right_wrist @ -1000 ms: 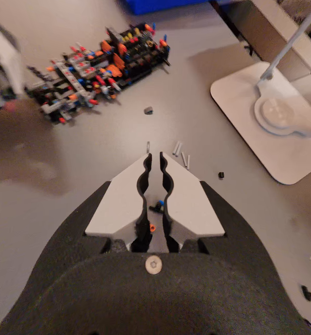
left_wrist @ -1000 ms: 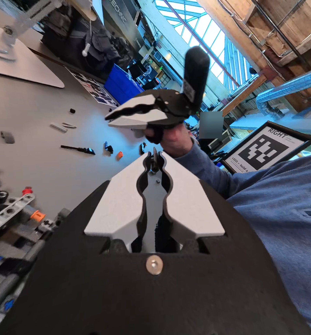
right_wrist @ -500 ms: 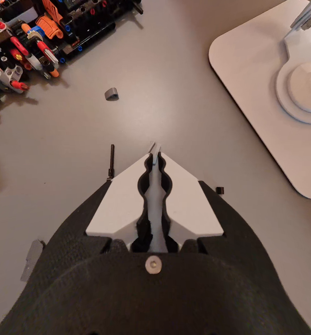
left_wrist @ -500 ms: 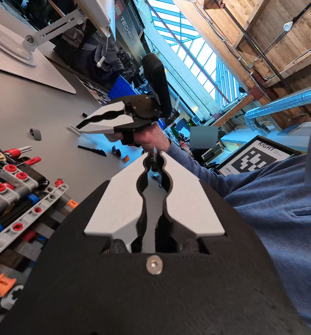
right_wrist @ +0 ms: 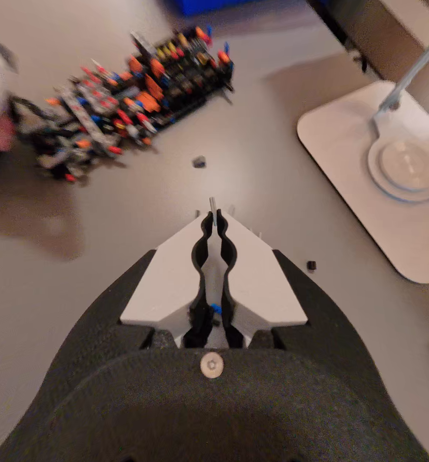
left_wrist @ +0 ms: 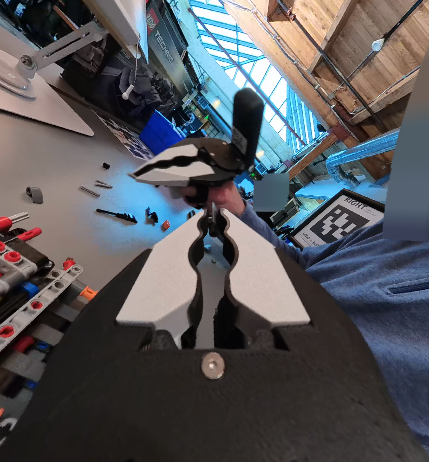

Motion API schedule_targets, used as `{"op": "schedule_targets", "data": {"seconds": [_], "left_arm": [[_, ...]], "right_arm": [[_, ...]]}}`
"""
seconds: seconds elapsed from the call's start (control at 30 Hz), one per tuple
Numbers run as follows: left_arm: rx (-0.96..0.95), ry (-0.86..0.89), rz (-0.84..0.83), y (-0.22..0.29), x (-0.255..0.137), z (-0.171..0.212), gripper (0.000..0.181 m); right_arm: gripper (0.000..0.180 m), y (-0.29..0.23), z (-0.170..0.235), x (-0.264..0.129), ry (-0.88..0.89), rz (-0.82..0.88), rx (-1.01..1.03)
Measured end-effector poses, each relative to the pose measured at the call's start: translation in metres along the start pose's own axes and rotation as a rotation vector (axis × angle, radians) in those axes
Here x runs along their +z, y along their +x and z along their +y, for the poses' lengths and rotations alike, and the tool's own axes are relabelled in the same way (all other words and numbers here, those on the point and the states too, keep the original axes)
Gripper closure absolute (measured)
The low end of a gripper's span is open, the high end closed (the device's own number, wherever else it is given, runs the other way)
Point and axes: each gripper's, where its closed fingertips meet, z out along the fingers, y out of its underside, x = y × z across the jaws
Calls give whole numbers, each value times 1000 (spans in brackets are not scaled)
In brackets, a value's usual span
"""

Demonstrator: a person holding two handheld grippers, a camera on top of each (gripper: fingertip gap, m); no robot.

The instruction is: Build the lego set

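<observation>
The right gripper (right_wrist: pixel 214 217) is pinching a thin grey axle (right_wrist: pixel 212 207) by its very end, fingers nearly closed, short of the half-built lego model (right_wrist: pixel 133 100), so it risks twisting loose, while the left gripper (left_wrist: pixel 212 217) is clamping a small dark piece (left_wrist: pixel 213 225).

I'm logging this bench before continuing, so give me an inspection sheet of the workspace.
Surface: plain grey table.
Job's things: multicoloured partly built lego model; loose grey curved piece; thin grey axle rod.
Clutter: white stand base; blue bin.
Grippers: left gripper shut on small dark piece; right gripper shut on the axle rod.
Cables: nothing seen.
Surroundings: wooden ceiling, skylight.
</observation>
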Motion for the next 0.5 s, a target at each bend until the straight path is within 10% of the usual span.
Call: {"op": "schedule_targets", "data": {"seconds": [0.5], "left_arm": [[-52, 57, 212, 42, 12, -11, 176]], "right_arm": [[179, -126, -73, -70, 181, -90, -425]]}}
